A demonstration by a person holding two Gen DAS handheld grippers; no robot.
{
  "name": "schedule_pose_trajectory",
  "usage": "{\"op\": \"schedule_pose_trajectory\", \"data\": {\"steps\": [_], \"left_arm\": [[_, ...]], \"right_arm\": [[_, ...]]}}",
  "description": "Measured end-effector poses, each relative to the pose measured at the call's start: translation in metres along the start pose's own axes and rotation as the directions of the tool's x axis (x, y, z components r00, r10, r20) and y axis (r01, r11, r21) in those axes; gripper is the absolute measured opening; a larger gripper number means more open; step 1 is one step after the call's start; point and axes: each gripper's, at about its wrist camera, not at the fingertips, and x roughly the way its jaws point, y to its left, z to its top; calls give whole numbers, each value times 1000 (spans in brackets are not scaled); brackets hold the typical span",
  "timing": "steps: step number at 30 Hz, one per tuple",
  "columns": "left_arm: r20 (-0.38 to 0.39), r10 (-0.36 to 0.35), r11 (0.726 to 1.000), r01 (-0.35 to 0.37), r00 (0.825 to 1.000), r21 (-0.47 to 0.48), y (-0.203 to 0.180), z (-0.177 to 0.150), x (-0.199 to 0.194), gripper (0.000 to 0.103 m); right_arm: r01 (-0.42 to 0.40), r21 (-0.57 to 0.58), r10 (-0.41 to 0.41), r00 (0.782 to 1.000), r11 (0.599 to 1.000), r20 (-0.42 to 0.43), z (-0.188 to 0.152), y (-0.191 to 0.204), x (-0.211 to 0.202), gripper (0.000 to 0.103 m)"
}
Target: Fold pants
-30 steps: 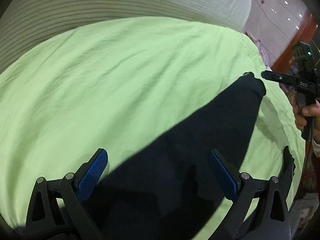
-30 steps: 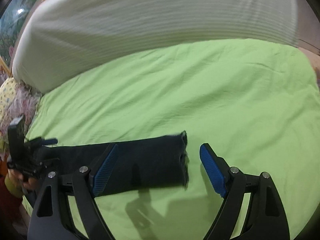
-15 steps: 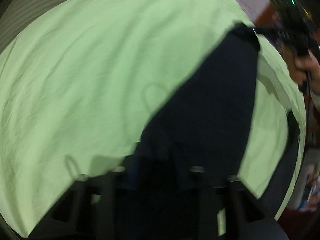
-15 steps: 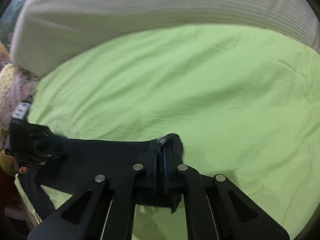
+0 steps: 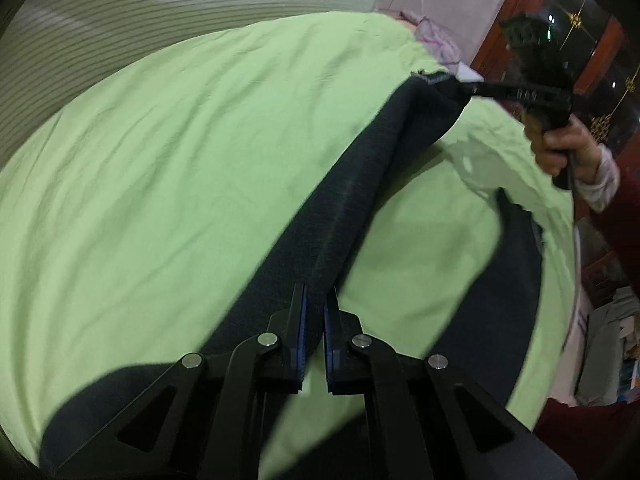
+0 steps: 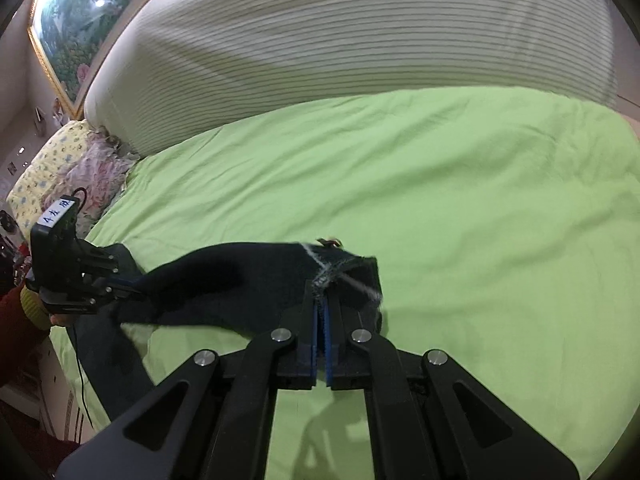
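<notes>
While both sets of jaws stand nearly shut, each pinches dark cloth between its blue pads. Left gripper (image 5: 315, 300): jaws narrow, clamped on a raised ridge of the dark pants (image 5: 360, 200); the cloth runs between the pads and away toward the far right. Right gripper (image 6: 321, 300): jaws narrow too, clamped on the frayed, pale-stitched edge of the pants (image 6: 248, 280) (waist or hem, cannot tell which).

Between the two grips the pant leg hangs taut as a long dark band lifted off the lime-green bedsheet (image 5: 180, 160), with its shadow on the sheet beneath. From the left wrist view, the right gripper (image 5: 456, 87) shows at the far end of the band, its tips closed on the cloth corner, the person's right hand (image 5: 560, 148) wrapped round the handle, a dark red sleeve behind it. From the right wrist view, the left gripper (image 6: 128, 282) shows at the left end of the band, with a white label on its body (characters not legible).

More dark cloth lies along the near right edge of the bed in the left view, draping over the side. Lime-green bedsheet (image 6: 460, 200) is lightly creased. Beyond it lies a striped off-white duvet (image 6: 340, 48), bunched along the far side. Floral pillows (image 6: 72, 168) sit at the left corner, a gold-framed landscape painting (image 6: 80, 28) on the wall above them. Dark wooden cabinet (image 5: 580, 40) with gold fittings stands off to the right.
</notes>
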Motion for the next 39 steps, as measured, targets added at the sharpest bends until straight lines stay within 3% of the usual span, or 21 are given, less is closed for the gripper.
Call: {"op": "schedule_pose_trajectory", "data": {"steps": [13,24,32,35,36,38,39], "left_arm": [[74,-67,996,71,995,-55,-70,-44,-17,3],[58,-139,987,143,989,-75,-110,-88,-12,4],[8,-146,986,146,989,-79,-123,-108,7,6],[17,-145,983,146,989,-113,-122,-110,15,8],[24,-148,979,150,989,-138,-122,-111,16,9],[39,-157,968,162,987,-192,-119,-114,13,24],[48,-170,962,176,984,-210,-119,-115,11,28]], "right_arm": [[12,-40,-8,994,999,106,-70,31,-58,3],[16,37,-18,998,999,62,-135,30,-67,3],[103,43,-104,995,994,6,-160,33,-61,3],[101,109,-100,995,989,-13,-163,26,-66,11],[108,133,-108,994,985,-10,-164,24,-71,27],[155,176,-157,988,972,0,-167,21,-83,56],[153,189,-160,987,970,26,-169,22,-92,57]]}}
